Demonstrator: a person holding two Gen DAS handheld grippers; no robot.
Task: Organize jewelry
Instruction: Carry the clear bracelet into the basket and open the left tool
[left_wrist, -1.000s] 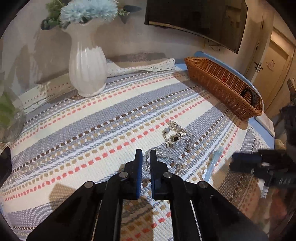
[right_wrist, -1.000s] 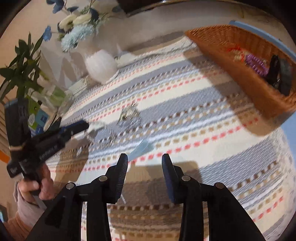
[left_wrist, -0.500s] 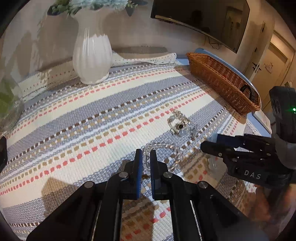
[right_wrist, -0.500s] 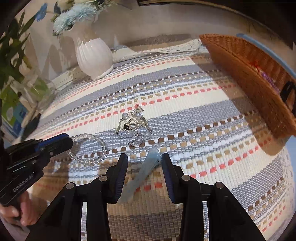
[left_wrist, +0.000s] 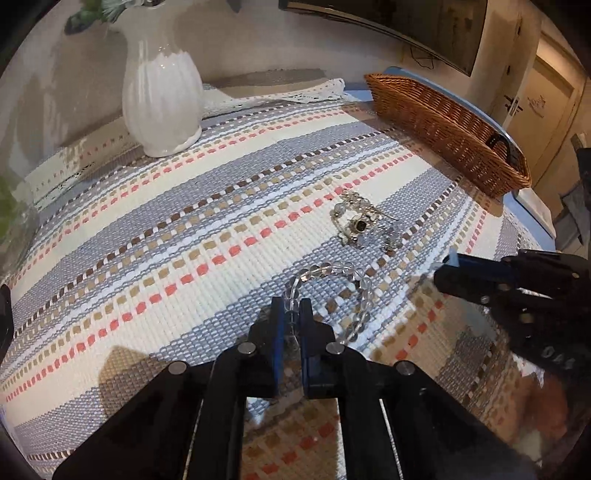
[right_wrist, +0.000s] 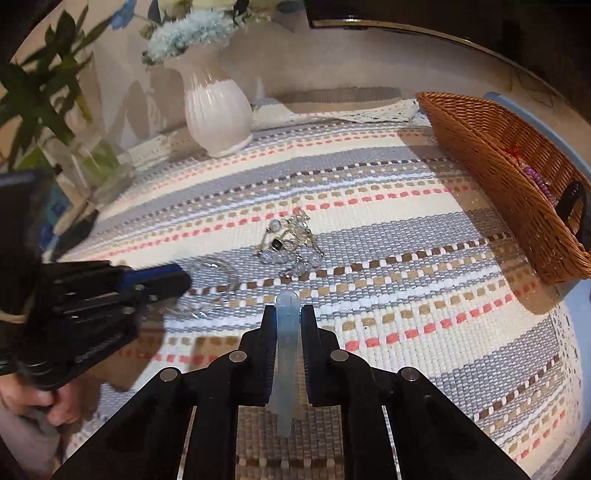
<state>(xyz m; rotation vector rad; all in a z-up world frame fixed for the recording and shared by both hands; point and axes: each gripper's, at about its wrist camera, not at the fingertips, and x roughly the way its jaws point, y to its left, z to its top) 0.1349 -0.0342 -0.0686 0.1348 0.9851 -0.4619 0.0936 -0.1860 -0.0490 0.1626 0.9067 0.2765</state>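
The jewelry is lying spread over the striped cloth (left_wrist: 155, 236) on the table, and two pieces are now being taken up. The clear bead bracelet (left_wrist: 334, 273) is resting on the cloth just ahead of the left hand-held gripper (left_wrist: 291, 321), whose blue pads are clamped on the near part of its loop, as they were a second ago; the rest of the loop is curving off to the right. Beyond it the silver cluster with a dark stone (left_wrist: 364, 225) is lying loose, touched by nothing.

The right hand-held gripper (right_wrist: 288, 325) is where the change is showing. A second ago its jaws were standing wide with the pale blue hair clip (right_wrist: 286, 354) lying ahead of them on the cloth; now the clip is standing lengthwise between the jaws, which are closing onto it, its rounded tip poking past the fingertips. From the left wrist view this gripper has come in from the right edge and is sitting just beside the bracelet.

The wicker basket (right_wrist: 491, 173) is standing at the far right of the table, well apart from both grippers, with purple beads (right_wrist: 535, 181) and a black band (right_wrist: 570, 199) inside. A white vase (left_wrist: 160, 99) is standing at the back.
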